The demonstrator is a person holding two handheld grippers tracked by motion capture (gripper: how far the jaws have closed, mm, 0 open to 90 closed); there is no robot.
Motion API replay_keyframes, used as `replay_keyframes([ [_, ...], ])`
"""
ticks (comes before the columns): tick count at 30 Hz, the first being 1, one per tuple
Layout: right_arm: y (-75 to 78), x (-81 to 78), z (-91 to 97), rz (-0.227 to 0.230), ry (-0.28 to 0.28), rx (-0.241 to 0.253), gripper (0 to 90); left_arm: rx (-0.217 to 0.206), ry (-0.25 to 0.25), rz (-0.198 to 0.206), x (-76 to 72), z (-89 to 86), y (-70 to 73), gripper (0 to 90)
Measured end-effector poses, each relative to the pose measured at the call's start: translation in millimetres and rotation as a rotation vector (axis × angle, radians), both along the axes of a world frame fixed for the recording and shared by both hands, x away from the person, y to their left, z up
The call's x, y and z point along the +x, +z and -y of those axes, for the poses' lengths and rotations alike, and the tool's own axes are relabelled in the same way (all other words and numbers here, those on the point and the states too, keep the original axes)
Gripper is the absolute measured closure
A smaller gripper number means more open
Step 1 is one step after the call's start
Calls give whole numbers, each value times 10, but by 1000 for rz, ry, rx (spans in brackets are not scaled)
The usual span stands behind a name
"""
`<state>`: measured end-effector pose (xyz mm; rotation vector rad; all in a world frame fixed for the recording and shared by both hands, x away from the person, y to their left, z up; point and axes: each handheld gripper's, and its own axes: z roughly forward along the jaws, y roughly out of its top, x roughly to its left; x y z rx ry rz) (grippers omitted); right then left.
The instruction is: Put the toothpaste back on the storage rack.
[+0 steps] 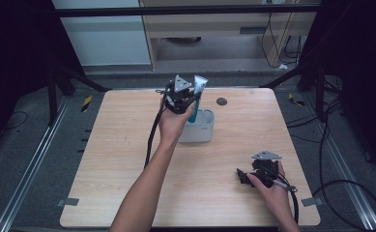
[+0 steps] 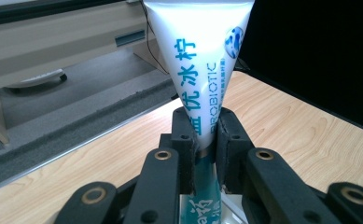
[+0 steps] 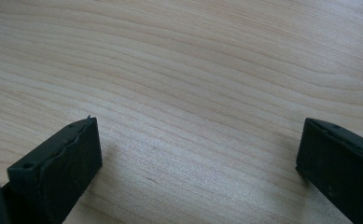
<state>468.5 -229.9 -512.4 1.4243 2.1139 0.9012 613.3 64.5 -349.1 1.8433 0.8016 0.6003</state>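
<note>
Dark curtains close off both sides of the scene, and a grey floor with one metal rail on each side runs around a single pale wooden worktop (image 1: 127, 159). On that worktop stand two things to count: one white rectangular holder (image 1: 204, 133) near the middle toward the far edge, and one small dark round disc (image 1: 221, 101) just beyond it, close to the far edge.

One tube (image 1: 197, 94), white at its flat crimped end and teal lower down, stands upright with its lower end inside the holder. In the left gripper view the tube (image 2: 202, 70) rises between the two black jaws, which are clenched on it where white turns to teal; blue printed characters run along it. The left gripper (image 1: 188, 104) sits above the holder's left rim, with the person's left hand (image 1: 173, 123) behind it and the forearm reaching in across the middle of the worktop.

The right gripper (image 1: 241, 176) rests low near the front right corner, well apart from the holder, in the person's right hand (image 1: 272, 191). Its jaws stand wide apart with nothing between them, over bare wood (image 3: 193, 93).

Open room lies on the whole left half of the worktop, along the front edge and between the holder and the right gripper. The right edge lies near the right hand.
</note>
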Motion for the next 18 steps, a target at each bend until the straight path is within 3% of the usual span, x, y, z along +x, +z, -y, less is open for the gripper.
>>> replay_keyframes([
  [18, -1, 1, 0, 1, 0, 0, 3, 25, -15, -29, 16, -2, -217, 791],
])
